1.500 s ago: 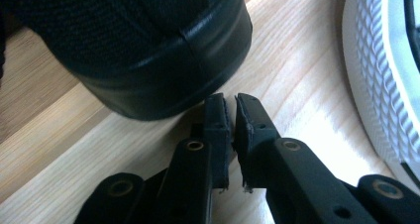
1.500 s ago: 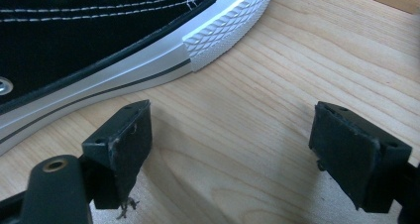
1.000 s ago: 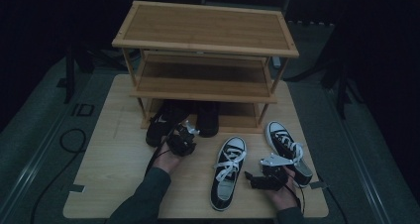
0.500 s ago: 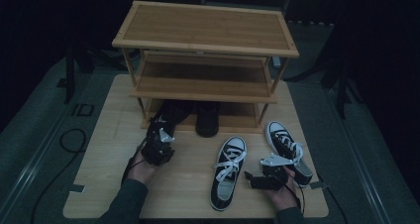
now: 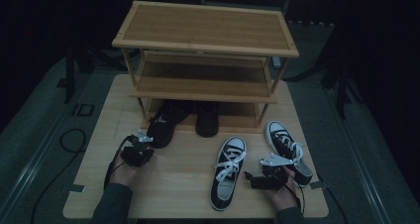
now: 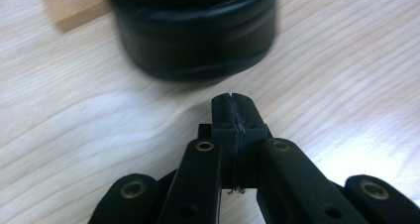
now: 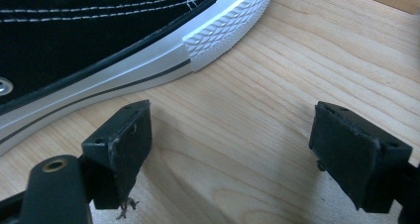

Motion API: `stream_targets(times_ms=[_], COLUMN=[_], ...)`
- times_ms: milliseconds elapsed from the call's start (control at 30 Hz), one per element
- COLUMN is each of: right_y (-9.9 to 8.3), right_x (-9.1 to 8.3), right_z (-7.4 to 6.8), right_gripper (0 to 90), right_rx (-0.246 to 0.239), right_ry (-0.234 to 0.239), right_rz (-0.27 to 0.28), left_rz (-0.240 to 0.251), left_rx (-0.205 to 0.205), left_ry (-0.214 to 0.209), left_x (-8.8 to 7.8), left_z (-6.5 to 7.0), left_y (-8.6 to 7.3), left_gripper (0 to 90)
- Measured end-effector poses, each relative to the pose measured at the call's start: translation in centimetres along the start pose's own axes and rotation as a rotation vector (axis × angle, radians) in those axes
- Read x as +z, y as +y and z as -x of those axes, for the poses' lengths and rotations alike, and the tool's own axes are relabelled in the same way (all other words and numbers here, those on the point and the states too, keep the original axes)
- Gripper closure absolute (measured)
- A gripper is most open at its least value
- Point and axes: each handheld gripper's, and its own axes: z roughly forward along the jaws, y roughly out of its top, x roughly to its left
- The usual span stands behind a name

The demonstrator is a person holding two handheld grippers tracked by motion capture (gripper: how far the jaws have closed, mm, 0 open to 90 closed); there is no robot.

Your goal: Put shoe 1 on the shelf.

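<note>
Inspecting the surface first, we are finding a pale wooden table with a visible grain, standing on a grey floor in a dark room whose far part is lying in shadow. At the far half of the table we are noting one wooden shoe rack with three tiers.

Counting footwear, we are recording four shoes. Two black shoes are sitting at the rack's lowest tier: the left black shoe is jutting out toward the near left, and the second black shoe is standing just right of it. Two black-and-white sneakers are lying on the open table to the right: one sneaker near the middle, and the other sneaker at the far right, angled.

We are counting two grippers, each held in a hand. The left gripper is sitting just near-left of the left black shoe; in the left gripper view its tips are pressed together on nothing, having just been closing, with the shoe's blurred dark end just beyond them and apart. The right gripper is resting between the two sneakers, its jaws spread wide over bare wood, with a sneaker's white rubber sole beside its left jaw.
</note>
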Motion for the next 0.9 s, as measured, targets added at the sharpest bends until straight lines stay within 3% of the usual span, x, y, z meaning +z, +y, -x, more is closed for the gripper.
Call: stream_targets(times_ms=[333, 567, 900], right_y=[0.0, 0.0, 0.0], right_x=[0.0, 0.0, 0.0], right_z=[0.0, 0.0, 0.0], right_gripper=[16.7, 16.7, 16.7], right_rx=[0.0, 0.0, 0.0], right_ry=[0.0, 0.0, 0.0], right_rz=[0.0, 0.0, 0.0], left_rz=[0.0, -0.003, 0.001], left_rx=[-0.077, -0.074, -0.105], left_ry=[0.029, 0.029, 0.021], left_x=[0.9, 1.4, 2.1], left_z=[-2.2, -2.1, -1.9], left_y=[0.2, 1.3, 2.5], left_gripper=[89.8, 89.7, 89.7])
